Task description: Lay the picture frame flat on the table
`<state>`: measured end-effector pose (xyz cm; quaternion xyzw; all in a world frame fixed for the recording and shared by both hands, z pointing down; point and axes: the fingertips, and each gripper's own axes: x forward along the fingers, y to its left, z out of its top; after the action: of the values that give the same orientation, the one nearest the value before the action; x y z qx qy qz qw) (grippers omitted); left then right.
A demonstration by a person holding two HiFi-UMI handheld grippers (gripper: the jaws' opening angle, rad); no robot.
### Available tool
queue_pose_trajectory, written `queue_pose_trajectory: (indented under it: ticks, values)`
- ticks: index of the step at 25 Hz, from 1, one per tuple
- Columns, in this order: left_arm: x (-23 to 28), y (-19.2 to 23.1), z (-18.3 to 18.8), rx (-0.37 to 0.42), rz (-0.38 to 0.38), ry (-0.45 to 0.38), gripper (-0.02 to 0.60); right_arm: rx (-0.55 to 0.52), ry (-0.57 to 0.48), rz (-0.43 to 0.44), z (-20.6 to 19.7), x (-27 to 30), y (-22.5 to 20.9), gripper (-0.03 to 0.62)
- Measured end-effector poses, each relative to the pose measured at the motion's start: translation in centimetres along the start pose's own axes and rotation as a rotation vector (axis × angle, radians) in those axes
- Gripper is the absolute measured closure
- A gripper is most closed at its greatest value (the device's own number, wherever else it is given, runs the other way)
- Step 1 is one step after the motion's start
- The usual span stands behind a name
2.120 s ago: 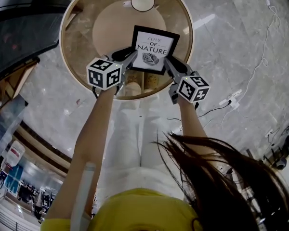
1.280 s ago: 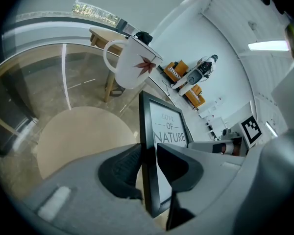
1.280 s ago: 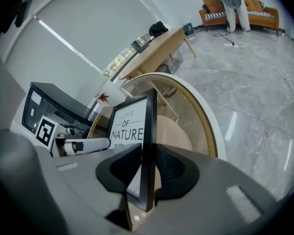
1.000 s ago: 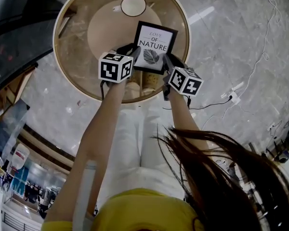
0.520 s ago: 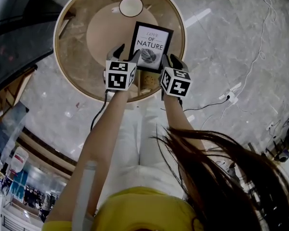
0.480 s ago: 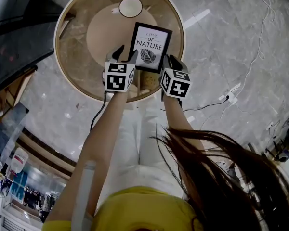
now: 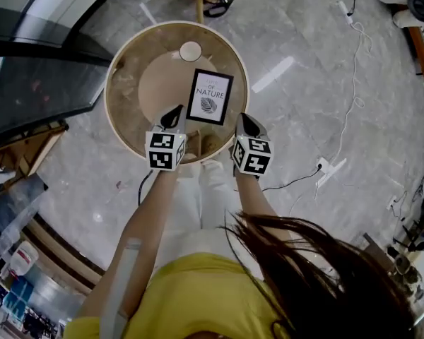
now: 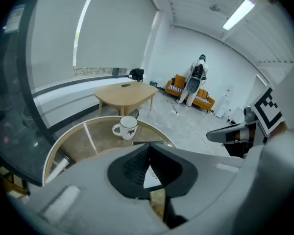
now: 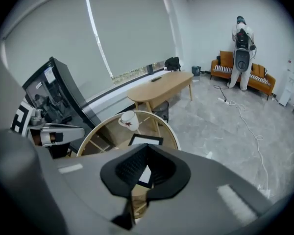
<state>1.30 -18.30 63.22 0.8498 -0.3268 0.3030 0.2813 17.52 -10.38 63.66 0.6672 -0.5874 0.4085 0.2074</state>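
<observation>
Black moulding surrounds the picture frame (image 7: 209, 97), which lies flat, print side up, on the glass top of the round table (image 7: 107, 97), on the half nearer the person and well apart from the white mug (image 7: 191, 51) at the far side. Its long axis runs away from the person, tilted slightly rightward at the far end, so the near short edge faces the gap between the two grippers. The left gripper (image 7: 172, 116) sits off the near left corner of the frame and the right gripper (image 7: 248, 124) off the near right corner. Both point forward and down toward it, so the frame lies ahead of and below each. The jaws of each gripper have just been closing and now stand pressed together, with nothing between them. The left gripper view and the right gripper view both show only table and frame (image 9: 146, 141) beyond the jaw tips. In the head view the left tip stands slightly nearer the frame than the right, though the steep downward angle makes the height of either above the glass hard to judge. Neither gripper appears to touch the frame or the table. The frame reads as already laid down, so the likely remaining move is withdrawal toward the person, clear of the near edge.
</observation>
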Motion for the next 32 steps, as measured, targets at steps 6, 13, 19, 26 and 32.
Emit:
queue_pose_trajectory:
  ticks: [6, 13, 19, 26, 32]
  values:
    - [-7.5, -3.7, 6.6, 0.023, -0.017, -0.148, 0.578, -0.131, -0.147, 0.035, 6.2, -8.1, 2.0, 0.594]
    - [-16.0, -8.4, 12.8, 0.053, -0.044, -0.320, 0.578, -0.190, -0.361, 0.082, 11.9, -18.6, 4.8, 0.594]
    - [-23.6, -10.7, 19.2, 0.108, -0.044, -0.511, 0.578, -0.227, -0.566, 0.121, 17.2, -26.6, 7.9, 0.594]
    - [-30.8, -12.5, 23.6, 0.152, -0.015, -0.667, 0.578, -0.316, -0.753, 0.132, 21.3, -34.1, 11.1, 0.594]
    - [-35.6, -14.1, 26.0, 0.223, 0.013, -0.772, 0.578, -0.352, -0.876, 0.154, 23.3, -39.3, 13.5, 0.594]
